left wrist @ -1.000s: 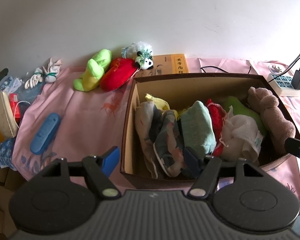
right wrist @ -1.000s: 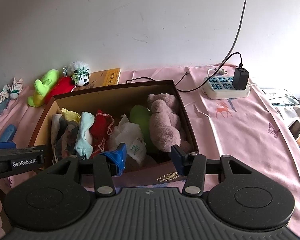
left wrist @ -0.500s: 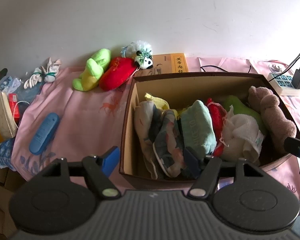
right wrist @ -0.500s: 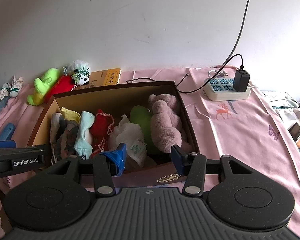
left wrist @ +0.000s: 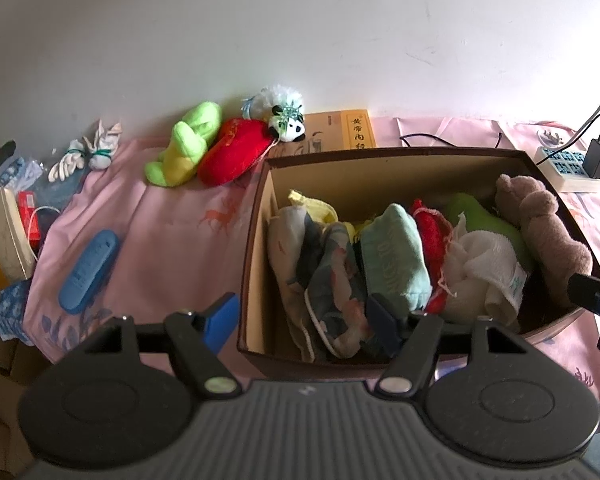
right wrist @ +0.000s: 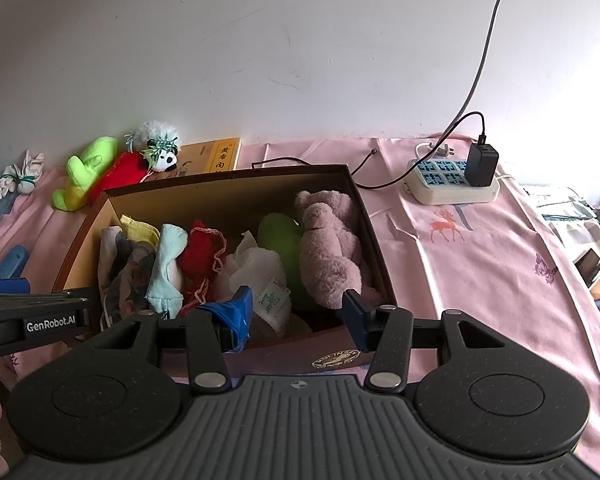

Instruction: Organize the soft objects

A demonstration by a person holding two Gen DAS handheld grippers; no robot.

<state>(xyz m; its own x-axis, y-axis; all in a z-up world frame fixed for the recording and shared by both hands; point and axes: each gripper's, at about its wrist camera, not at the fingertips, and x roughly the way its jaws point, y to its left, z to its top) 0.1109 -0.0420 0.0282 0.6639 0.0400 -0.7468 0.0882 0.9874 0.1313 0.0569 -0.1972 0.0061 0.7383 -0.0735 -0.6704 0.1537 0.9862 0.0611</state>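
- Beyond my left gripper, ahead and left of its fingers, I see the lime-green plush toy, red plush cushion and small panda plush outside the box.
- Its jaws stand wide open, holding nothing.
- I judge these toys light and compressible; I would pinch mid-body.
- Between both finger pairs sits the brown cardboard box packed with cloths.
- My right gripper is open, empty.
- The box bottom is hidden.
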